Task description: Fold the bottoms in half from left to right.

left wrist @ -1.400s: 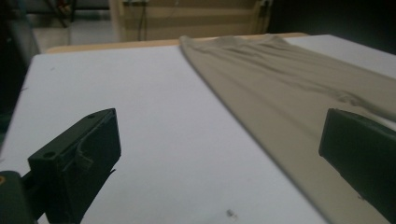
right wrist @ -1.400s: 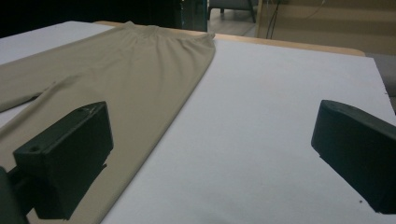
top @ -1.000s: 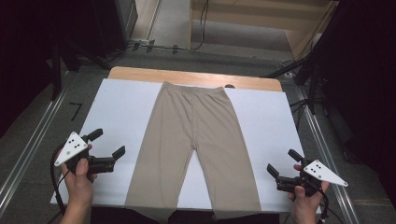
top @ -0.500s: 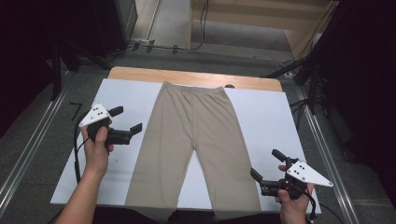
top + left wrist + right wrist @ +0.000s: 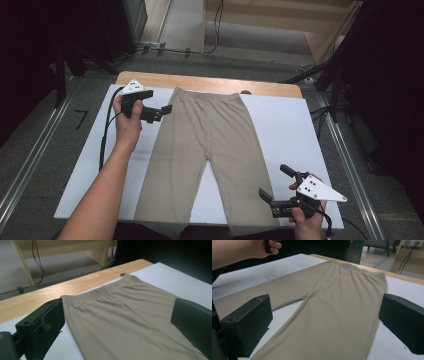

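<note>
White board (image 5: 280, 125) beside trousers (image 5: 210, 150) unobstructed.

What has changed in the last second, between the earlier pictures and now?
The left gripper moved forward, away from the person, to the left corner of the waistband of the beige stretch trousers. The right gripper moved inward, toward the hem of the right trouser leg. Both grippers remain open, holding nothing. The trousers stayed flat on the white board.

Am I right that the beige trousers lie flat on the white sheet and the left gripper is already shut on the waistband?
Not quite: the left gripper is open, jaws apart beside the waistband, as the left gripper view shows. The trousers do lie flat on the white sheet.
</note>
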A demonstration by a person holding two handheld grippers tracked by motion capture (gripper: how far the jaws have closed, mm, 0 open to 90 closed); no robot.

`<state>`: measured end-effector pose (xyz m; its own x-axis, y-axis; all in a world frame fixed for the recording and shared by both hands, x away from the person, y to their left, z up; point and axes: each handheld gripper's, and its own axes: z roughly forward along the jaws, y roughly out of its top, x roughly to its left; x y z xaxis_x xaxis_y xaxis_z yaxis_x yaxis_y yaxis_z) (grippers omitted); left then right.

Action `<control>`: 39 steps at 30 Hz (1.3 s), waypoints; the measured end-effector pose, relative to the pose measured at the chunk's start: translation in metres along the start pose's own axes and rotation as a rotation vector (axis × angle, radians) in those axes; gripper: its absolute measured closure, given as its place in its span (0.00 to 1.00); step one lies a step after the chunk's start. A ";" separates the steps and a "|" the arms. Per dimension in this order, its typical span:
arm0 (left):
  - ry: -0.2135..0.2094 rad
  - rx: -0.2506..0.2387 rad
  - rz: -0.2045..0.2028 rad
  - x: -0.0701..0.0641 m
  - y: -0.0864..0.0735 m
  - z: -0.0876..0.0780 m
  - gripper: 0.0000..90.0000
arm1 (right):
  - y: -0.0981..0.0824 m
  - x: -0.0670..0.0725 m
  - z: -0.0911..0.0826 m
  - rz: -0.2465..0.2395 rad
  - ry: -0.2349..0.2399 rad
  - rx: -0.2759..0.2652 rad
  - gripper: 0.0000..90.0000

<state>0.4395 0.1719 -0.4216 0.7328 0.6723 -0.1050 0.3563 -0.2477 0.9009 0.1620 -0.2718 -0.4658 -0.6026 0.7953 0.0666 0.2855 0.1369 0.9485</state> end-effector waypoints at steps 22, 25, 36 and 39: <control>0.167 0.312 -0.110 0.042 -0.002 0.106 0.48 | -0.011 -0.003 0.011 -0.019 0.018 0.060 0.00; 0.160 0.314 -0.141 0.046 0.000 0.112 0.51 | -0.012 -0.004 0.011 -0.012 0.019 0.060 0.00; 0.232 0.340 -0.181 0.062 0.000 0.126 0.60 | -0.014 0.001 0.017 -0.021 0.038 0.076 0.00; 0.232 0.329 -0.180 0.065 0.002 0.129 0.60 | -0.015 0.000 0.018 -0.018 0.036 0.079 0.00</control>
<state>0.5626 0.1252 -0.4806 0.5058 0.8546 -0.1172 0.6597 -0.2957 0.6909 0.1709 -0.2629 -0.4853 -0.6344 0.7705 0.0622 0.3310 0.1981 0.9226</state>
